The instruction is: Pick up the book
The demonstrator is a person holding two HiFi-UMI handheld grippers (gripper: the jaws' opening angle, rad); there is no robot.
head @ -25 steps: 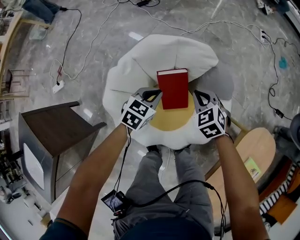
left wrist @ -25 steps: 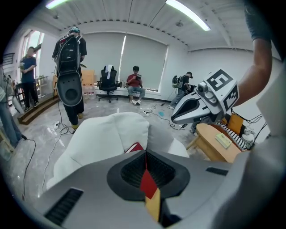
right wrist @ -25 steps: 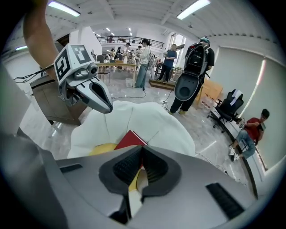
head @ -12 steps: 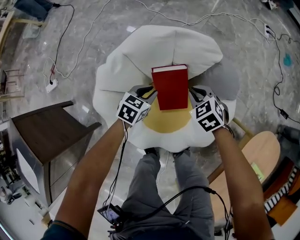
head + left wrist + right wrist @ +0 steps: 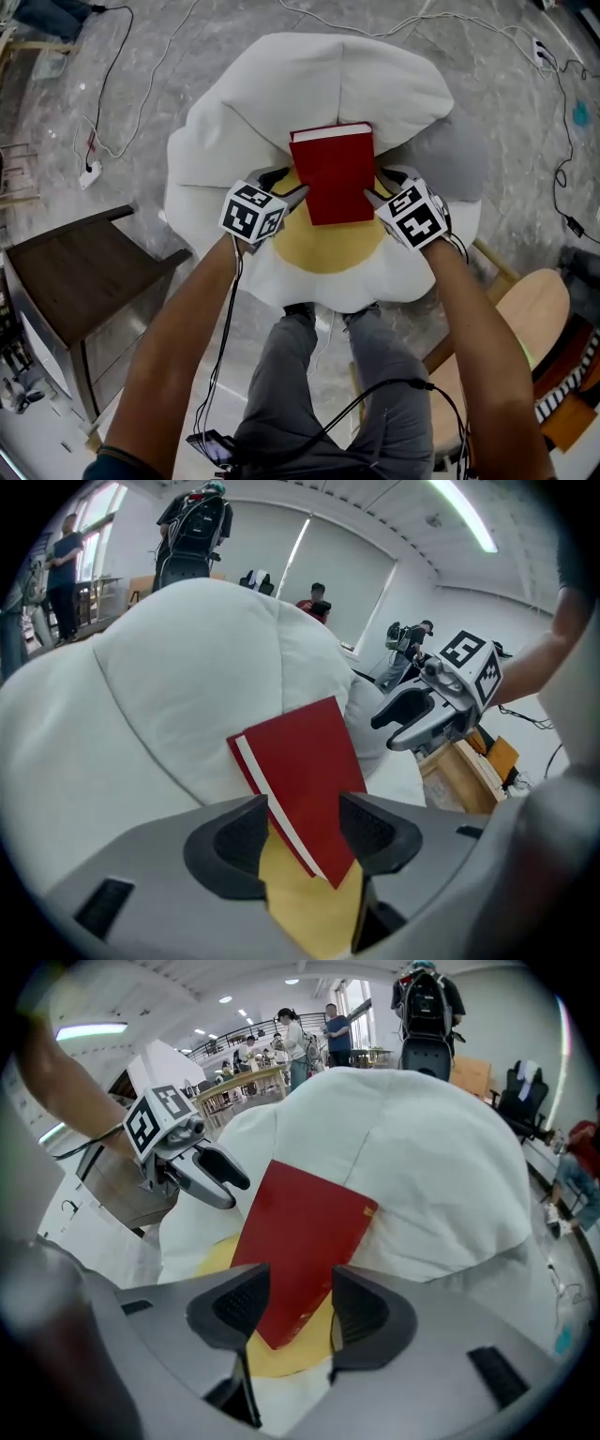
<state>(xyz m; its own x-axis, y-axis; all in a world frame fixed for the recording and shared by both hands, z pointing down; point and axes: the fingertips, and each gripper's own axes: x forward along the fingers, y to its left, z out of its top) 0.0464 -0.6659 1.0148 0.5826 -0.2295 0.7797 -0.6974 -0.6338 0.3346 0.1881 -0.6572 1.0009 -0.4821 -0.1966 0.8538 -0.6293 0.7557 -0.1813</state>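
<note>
Book (image 5: 333,173) lay red at centre frame on white cushion (image 5: 281,94), left claw (image 5: 292,190) and right claw (image 5: 371,198) opening, book corners between their jaws, ungripped

left gripper (image 5: 292,190): jaws opening | right gripper (image 5: 372,195): jaws opening | book (image 5: 333,169) corners between

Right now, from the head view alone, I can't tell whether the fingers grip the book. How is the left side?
Observer: Not gripping. On the left gripper the fingers are opening; a corner of the book shows between them, but the pads are not squeezing it.
Operator: And the right?
Observer: Same there. On the right gripper the fingers are opening around the book's other near corner, without clamping it.
</note>
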